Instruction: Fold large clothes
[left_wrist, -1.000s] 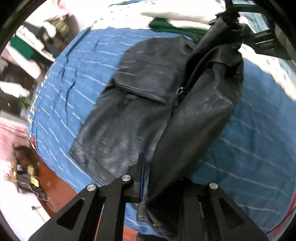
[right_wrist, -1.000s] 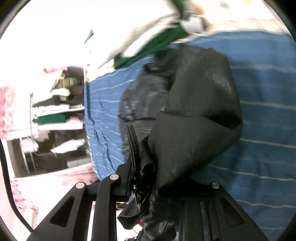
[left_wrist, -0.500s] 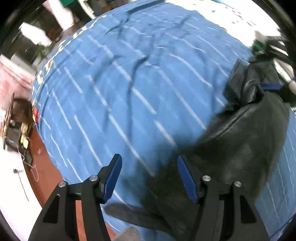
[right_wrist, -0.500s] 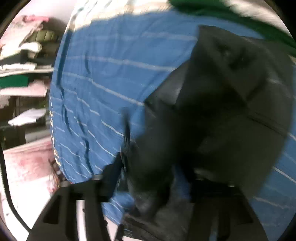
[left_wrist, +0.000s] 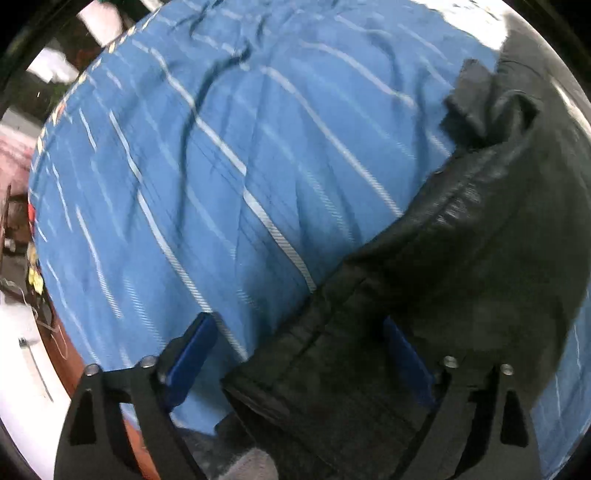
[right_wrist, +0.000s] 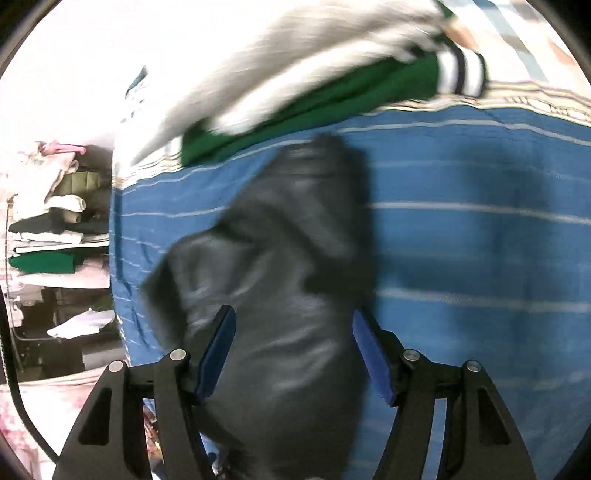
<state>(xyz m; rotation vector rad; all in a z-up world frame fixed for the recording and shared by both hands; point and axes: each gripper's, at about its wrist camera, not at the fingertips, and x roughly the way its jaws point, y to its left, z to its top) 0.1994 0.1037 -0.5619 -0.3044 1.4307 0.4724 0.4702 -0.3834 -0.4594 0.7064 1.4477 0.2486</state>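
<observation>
Left hand-held gripper (left_wrist: 297, 354): jaws spread wide, released; the black leather jacket (left_wrist: 461, 258) lies between and over its right finger, not pinched.
Right hand-held gripper (right_wrist: 291, 347): jaws apart, released; the jacket (right_wrist: 280, 280) bulges up between the blue pads (right_wrist: 218, 347) without being clamped.
Jacket: bunched on the blue striped bedspread (left_wrist: 221, 166), toward its right side in the left view.
Around: a green garment with striped cuff (right_wrist: 332, 99) and a pale cloth (right_wrist: 295, 59) lie at the far edge, just beyond the jacket.
Right view only: shelves of folded clothes (right_wrist: 48, 229) at far left.
Left view only: brown floor (left_wrist: 70, 354) by the bed's near-left edge.
</observation>
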